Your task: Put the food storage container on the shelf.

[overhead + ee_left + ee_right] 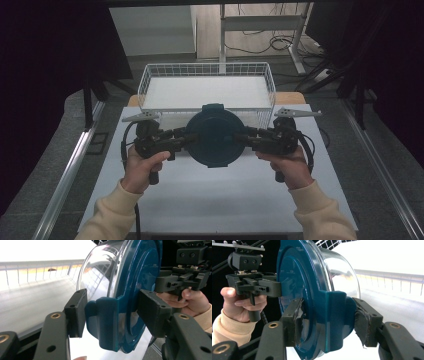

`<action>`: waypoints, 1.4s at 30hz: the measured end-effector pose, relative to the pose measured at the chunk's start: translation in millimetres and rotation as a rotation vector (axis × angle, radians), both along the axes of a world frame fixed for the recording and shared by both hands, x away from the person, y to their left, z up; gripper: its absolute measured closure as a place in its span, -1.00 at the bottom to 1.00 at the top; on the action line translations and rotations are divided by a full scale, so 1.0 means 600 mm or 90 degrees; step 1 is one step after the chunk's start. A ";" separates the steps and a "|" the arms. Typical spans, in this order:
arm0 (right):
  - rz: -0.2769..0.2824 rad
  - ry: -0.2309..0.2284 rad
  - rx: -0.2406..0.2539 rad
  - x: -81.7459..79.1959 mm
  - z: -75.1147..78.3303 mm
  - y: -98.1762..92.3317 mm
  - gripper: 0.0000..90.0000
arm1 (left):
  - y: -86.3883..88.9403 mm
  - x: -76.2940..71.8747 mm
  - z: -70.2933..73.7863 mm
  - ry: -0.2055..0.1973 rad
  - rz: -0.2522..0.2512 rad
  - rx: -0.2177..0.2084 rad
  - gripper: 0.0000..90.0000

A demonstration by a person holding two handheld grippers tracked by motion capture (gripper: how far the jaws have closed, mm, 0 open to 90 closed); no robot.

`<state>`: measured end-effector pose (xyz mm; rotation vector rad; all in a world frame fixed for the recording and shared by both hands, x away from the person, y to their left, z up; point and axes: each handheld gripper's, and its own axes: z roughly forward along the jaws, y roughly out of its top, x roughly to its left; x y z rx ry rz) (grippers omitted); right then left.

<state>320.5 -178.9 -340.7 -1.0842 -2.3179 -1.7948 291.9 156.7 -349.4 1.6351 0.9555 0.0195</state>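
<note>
At the centre of the high view, a round glass container with a dark teal lid (215,135) hangs above the white table (225,195), just in front of the wire basket (150,75). The left claw (192,138) and right claw (240,137) are each clamped on a lid latch, one at either side.

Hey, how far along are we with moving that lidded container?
Done: both grippers are clamped on the teal-lidded glass container, left gripper and right gripper on opposite lid tabs. In hand: it appears held above the table. Left: probably placing it, perhaps in the wire basket behind.
</note>
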 end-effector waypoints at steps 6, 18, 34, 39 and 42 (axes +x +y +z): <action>0.003 -0.007 -0.004 0.019 0.029 0.005 0.00 | 0.003 0.019 0.025 -0.010 0.000 0.002 -0.05; -0.003 -0.015 0.004 0.073 0.066 0.002 0.00 | 0.000 0.076 0.065 -0.014 0.001 0.002 -0.05; -0.008 -0.003 0.010 0.147 0.093 0.007 0.00 | 0.007 0.154 0.090 -0.006 0.000 0.002 -0.05; -0.013 0.008 0.010 0.172 0.095 0.014 0.00 | 0.015 0.181 0.091 0.004 0.006 -0.008 -0.06; -0.011 0.016 0.008 0.191 0.096 0.021 0.00 | 0.020 0.193 0.092 0.008 0.008 -0.008 -0.06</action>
